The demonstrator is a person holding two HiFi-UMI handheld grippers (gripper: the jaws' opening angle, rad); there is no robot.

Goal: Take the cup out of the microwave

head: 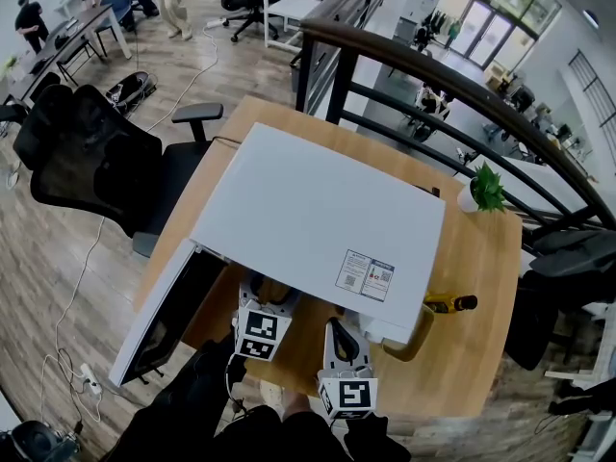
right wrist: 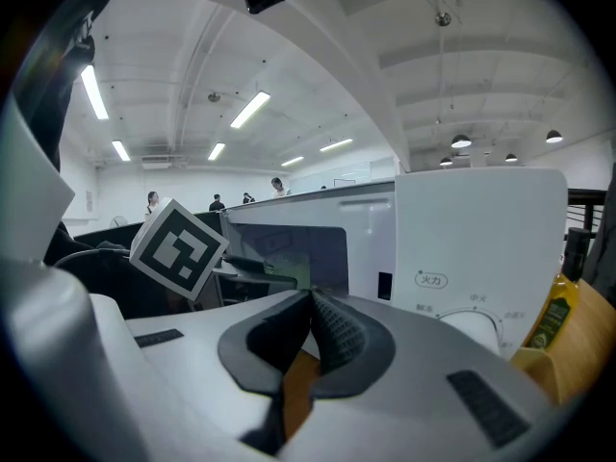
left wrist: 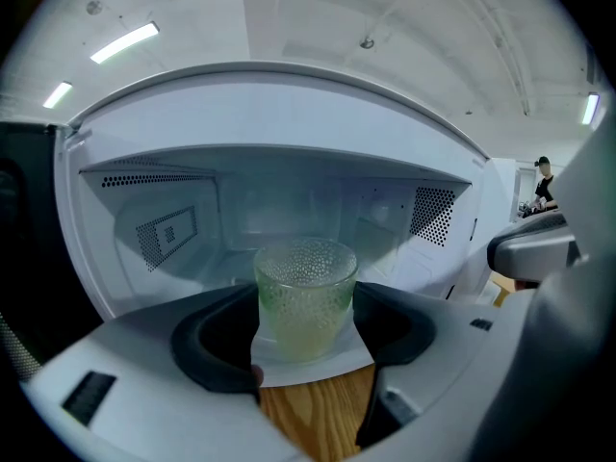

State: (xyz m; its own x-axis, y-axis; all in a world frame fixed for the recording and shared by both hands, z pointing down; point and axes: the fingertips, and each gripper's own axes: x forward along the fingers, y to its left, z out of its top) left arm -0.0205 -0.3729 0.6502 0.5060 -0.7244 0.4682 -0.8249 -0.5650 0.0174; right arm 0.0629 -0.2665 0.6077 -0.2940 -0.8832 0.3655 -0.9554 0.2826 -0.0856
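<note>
Door (head: 159, 320) open. Left claw (left wrist: 306, 327) at the microwave (head: 318, 210) mouth, clamped on both sides of the cup (left wrist: 306, 292), which stands at the cavity's front lip, towards the desk's (head: 481, 287) near edge. Right claw (right wrist: 308, 340) closed, empty. Left to do, seemingly: drawing the cup out.

The left gripper (head: 268, 296) and the right gripper (right wrist: 310, 301) share one build: a smooth, pale grey moulded shell with small dark rectangular insets (right wrist: 486, 407). Broad black pads (right wrist: 337, 335) with finely ribbed faces line the jaws. Each gripper carries a white cube printed with black square markers, the left cube (head: 262, 333) and the right cube (head: 346, 397). The person wears black sleeves (head: 183, 407), seen nearest in the head view.
</note>
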